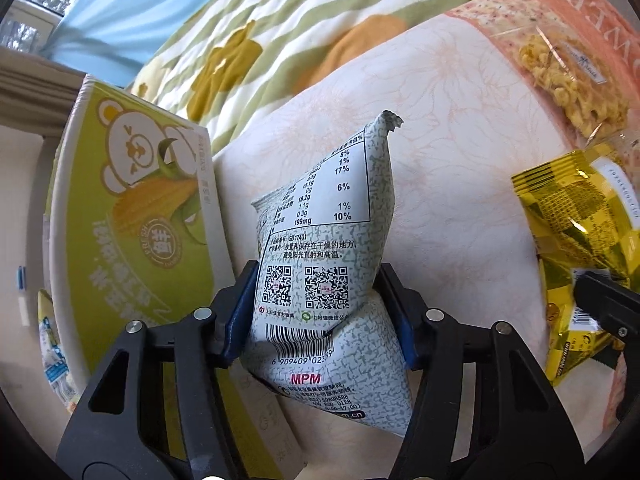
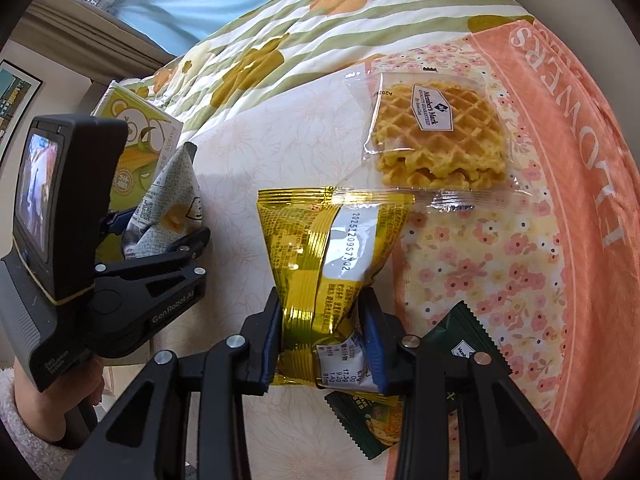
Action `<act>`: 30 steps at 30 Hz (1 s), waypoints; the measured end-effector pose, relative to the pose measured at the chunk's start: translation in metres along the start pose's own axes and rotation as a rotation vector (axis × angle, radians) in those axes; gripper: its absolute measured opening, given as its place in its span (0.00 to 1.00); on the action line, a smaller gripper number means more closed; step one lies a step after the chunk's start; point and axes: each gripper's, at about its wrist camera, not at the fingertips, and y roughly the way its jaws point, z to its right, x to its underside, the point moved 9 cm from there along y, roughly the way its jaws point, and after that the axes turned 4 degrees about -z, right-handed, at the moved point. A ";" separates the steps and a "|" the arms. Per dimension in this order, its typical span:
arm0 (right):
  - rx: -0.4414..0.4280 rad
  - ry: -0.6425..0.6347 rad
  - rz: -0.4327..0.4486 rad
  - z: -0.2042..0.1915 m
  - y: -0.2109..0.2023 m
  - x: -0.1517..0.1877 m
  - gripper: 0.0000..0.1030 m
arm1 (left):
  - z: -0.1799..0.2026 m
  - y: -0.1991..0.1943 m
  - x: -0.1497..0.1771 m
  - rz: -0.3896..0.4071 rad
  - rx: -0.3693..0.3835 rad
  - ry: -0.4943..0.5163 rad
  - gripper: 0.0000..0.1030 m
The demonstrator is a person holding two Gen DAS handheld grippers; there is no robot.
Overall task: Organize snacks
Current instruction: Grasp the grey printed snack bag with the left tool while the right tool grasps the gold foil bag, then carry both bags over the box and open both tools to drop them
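Observation:
A pale green speckled snack bag [image 1: 320, 220] stands upright with its barcode and label side toward the camera. My left gripper [image 1: 316, 304] is shut on its lower part, the blue pads pinching it in. In the right wrist view the same bag [image 2: 176, 184] shows at the left in the left gripper [image 2: 160, 236]. My right gripper [image 2: 320, 332] is shut on a gold-yellow snack bag [image 2: 332, 240], squeezed at its waist. That bag lies at the inner edge of a pink floral tray [image 2: 592, 160]. The yellow bag [image 1: 572, 220] also shows at the right edge of the left wrist view.
A wrapped waffle pack [image 2: 436, 136] lies in the pink tray, and a dark green packet [image 2: 400, 412] sits under the right gripper. A green box with a bear and corn [image 1: 132, 208] stands left of the speckled bag. A striped flower blanket [image 1: 280, 40] lies behind. A hand in a fleece sleeve [image 2: 40, 400] holds the left gripper.

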 end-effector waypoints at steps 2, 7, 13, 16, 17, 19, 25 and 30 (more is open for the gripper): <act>0.004 -0.006 -0.004 -0.001 0.000 -0.001 0.33 | 0.000 -0.004 0.002 0.010 0.004 0.002 0.47; 0.000 -0.021 -0.001 -0.005 -0.002 -0.003 0.33 | -0.003 -0.018 0.005 0.033 0.038 -0.017 0.46; -0.013 -0.055 0.013 -0.015 -0.013 -0.004 0.32 | -0.016 -0.056 0.004 0.105 0.057 -0.061 0.45; -0.018 -0.085 0.032 -0.024 -0.026 -0.007 0.32 | -0.027 -0.085 0.004 0.157 0.063 -0.094 0.45; -0.019 -0.097 0.040 -0.027 -0.030 -0.008 0.32 | -0.033 -0.095 0.005 0.177 0.067 -0.109 0.45; -0.028 -0.128 0.059 -0.039 -0.042 -0.011 0.32 | -0.045 -0.113 0.005 0.211 0.083 -0.143 0.45; -0.042 -0.220 0.127 -0.075 -0.079 -0.024 0.32 | -0.096 -0.163 0.011 0.312 0.111 -0.223 0.45; -0.057 -0.280 0.208 -0.120 -0.111 -0.042 0.32 | -0.159 -0.184 0.018 0.376 0.122 -0.284 0.45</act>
